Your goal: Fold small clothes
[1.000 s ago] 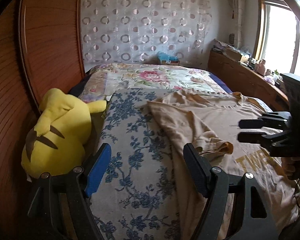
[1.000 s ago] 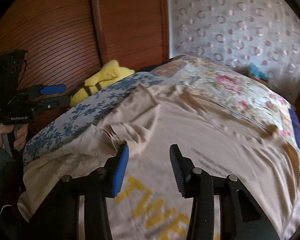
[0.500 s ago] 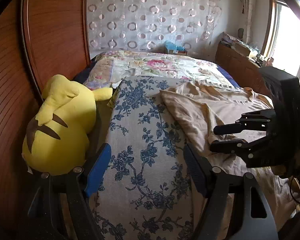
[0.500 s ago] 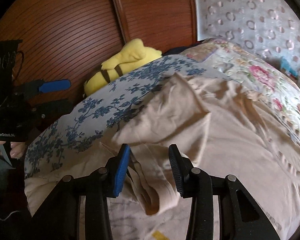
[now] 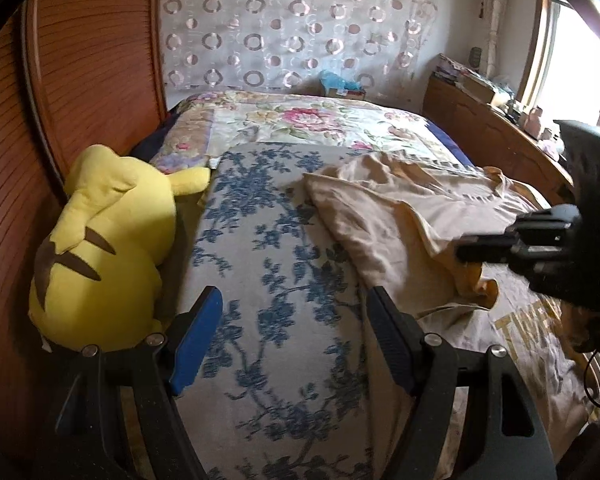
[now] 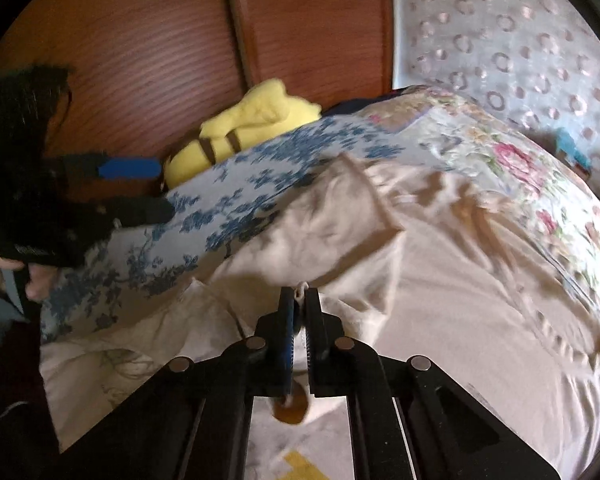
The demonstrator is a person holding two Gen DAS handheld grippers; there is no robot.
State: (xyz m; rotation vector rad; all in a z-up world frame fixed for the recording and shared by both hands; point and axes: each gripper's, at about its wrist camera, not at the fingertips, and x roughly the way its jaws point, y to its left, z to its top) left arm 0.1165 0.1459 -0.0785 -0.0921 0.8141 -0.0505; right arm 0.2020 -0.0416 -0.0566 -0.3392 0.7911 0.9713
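A beige T-shirt (image 5: 412, 216) with yellow lettering lies spread on the bed, its left sleeve folded over; it also shows in the right wrist view (image 6: 440, 272). My right gripper (image 6: 299, 300) is shut on a fold of the shirt's sleeve edge, and it shows from the side in the left wrist view (image 5: 466, 250). My left gripper (image 5: 294, 336) is open and empty, above the blue-flowered cover left of the shirt; it shows at the left of the right wrist view (image 6: 140, 188).
A yellow plush toy (image 5: 104, 248) lies against the wooden headboard (image 5: 92, 80) at the left. A floral quilt (image 5: 300, 120) covers the far bed. A wooden ledge (image 5: 492, 120) with clutter runs under the window at the right.
My right gripper has closed on the shirt's sleeve fold, which it straddled open before. My left gripper has stayed open and shifted a little left over the blue-flowered cover.
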